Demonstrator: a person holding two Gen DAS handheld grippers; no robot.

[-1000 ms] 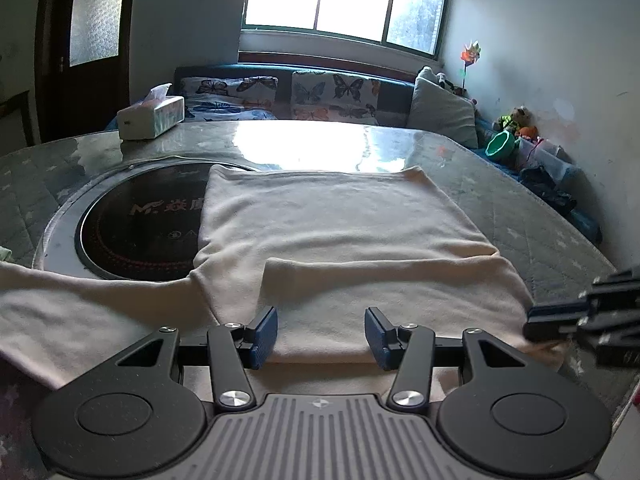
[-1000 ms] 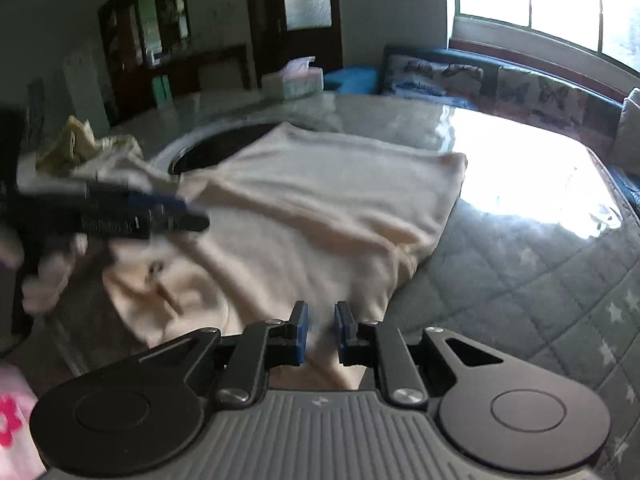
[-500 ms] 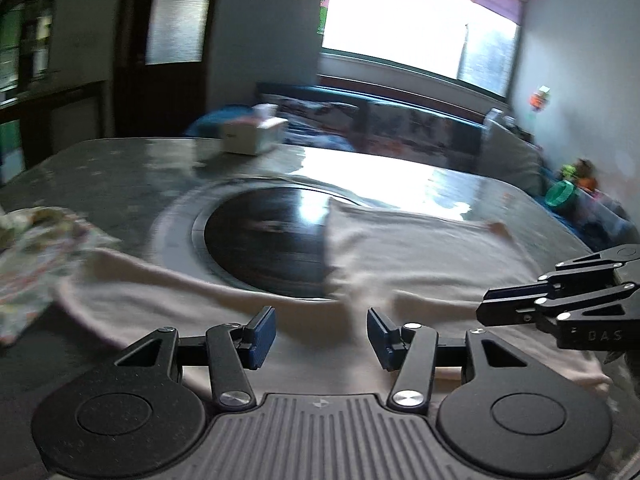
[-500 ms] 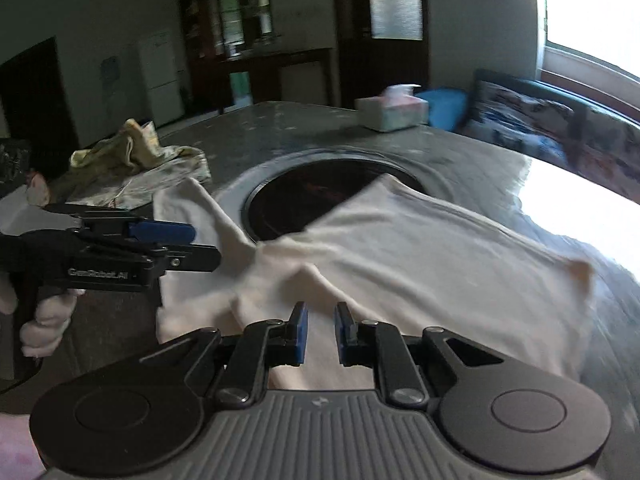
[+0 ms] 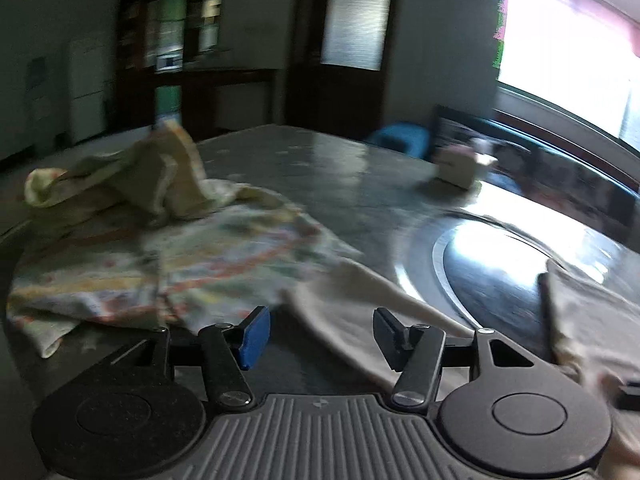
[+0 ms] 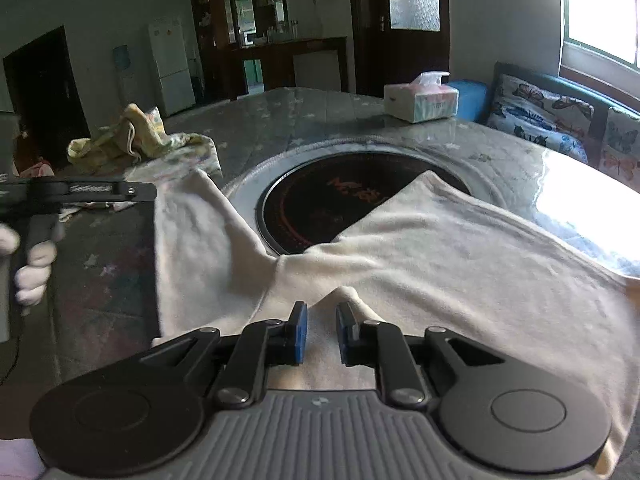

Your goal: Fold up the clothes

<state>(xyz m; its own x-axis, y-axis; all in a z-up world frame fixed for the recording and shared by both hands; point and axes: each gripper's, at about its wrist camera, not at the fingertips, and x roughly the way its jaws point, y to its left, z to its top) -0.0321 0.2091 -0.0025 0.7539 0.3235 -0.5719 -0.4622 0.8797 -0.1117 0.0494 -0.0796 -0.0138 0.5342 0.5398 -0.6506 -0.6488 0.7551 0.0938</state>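
Note:
A cream long-sleeved garment [image 6: 460, 264] lies spread over the table, its body partly covering the round black hob [image 6: 332, 200]. One sleeve [image 6: 192, 240] stretches out to the left. My right gripper [image 6: 322, 332] is shut on a raised fold of the garment at its near edge. In the blurred left wrist view, my left gripper [image 5: 320, 332] is open just above the end of that sleeve [image 5: 360, 300], with nothing between its fingers. The right wrist view shows the left gripper [image 6: 146, 194] from the side, held by a gloved hand [image 6: 32, 264] at the sleeve's end.
A crumpled patterned garment [image 5: 180, 256] lies left of the sleeve, also visible as the patterned garment [image 6: 136, 140] at the table's far left. A tissue box [image 6: 420, 100] stands at the back. The quilted grey table [image 6: 304, 120] runs toward a butterfly-print sofa [image 6: 540, 116].
My left gripper has swung left from the garment's middle to the sleeve end, still open. The right gripper has kept its hold on the fold while its view turned left.

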